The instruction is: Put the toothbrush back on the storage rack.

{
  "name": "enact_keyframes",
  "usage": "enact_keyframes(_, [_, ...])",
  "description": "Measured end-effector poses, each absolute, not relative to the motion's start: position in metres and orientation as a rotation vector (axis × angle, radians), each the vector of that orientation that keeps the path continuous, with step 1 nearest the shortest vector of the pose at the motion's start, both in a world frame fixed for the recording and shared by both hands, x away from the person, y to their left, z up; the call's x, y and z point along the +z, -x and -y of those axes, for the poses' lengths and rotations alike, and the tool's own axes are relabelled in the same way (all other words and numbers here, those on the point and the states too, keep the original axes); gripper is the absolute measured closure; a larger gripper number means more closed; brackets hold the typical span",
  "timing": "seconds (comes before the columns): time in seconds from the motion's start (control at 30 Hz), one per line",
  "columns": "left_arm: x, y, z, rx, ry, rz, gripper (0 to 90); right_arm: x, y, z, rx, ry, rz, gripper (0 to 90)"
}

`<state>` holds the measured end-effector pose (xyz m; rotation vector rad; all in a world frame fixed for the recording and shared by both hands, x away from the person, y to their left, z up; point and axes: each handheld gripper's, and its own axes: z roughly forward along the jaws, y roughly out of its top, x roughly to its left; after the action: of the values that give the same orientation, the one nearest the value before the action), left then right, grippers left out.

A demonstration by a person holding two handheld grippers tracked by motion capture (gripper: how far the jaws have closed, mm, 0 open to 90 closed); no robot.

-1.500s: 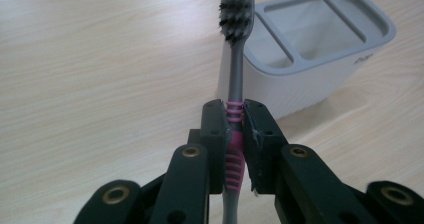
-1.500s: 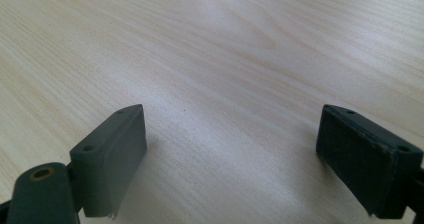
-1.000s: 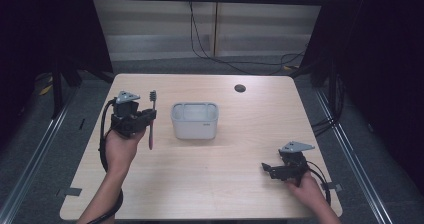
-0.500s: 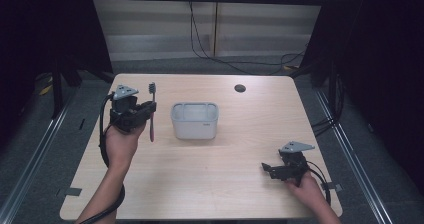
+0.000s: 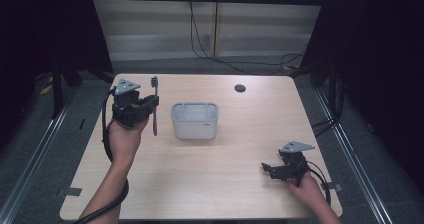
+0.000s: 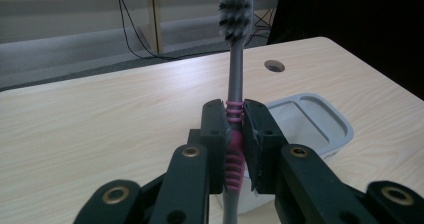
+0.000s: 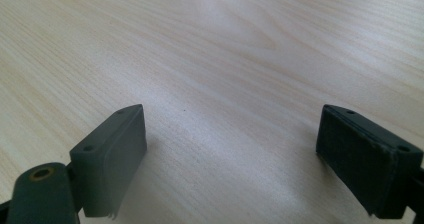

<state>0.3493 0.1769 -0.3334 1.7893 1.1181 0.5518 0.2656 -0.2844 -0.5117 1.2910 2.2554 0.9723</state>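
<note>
On my left, the left gripper (image 5: 150, 103) has its fingers (image 6: 216, 134) clenched on the toothbrush (image 5: 154, 106), pinching the pink ribbed grip of the handle. The brush has come up from its tilt of a second ago: it now stands close to upright, bristles at the top and the tail hanging free below the fingers, clear of the counter (image 5: 200, 174). My reading is that the pickup is finished and the brush is being squared up for a drop into the holder. The left hand (image 5: 122, 136) is raised off the counter near its far left corner, forearm running up from the near edge, gripper pointing across toward the middle.

Just to the right of the brush sits the grey holder (image 5: 194, 120), open side up with its compartments bare, near the brush but apart from it. The small round hole (image 5: 240, 88) in the counter lies beyond it.

Further right, the right gripper (image 5: 274, 169) rests low at the near right of the counter, well apart from everything, fingers (image 7: 112, 154) released wide with bare wood between them. It has not stirred.
</note>
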Motion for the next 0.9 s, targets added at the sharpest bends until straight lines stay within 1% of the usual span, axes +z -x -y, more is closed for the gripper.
enact_keyframes(0.7, [-0.324,-0.357,-0.166,0.583,-1.754,-1.088,80.3,-0.512,-0.266,0.284,0.972,-1.291,-2.255,12.0])
enact_keyframes(0.9, [-0.320,-0.360,-0.163,0.565,-1.736,-1.083,80.4,-0.512,-0.266,0.284,0.972,-1.291,-2.255,12.0])
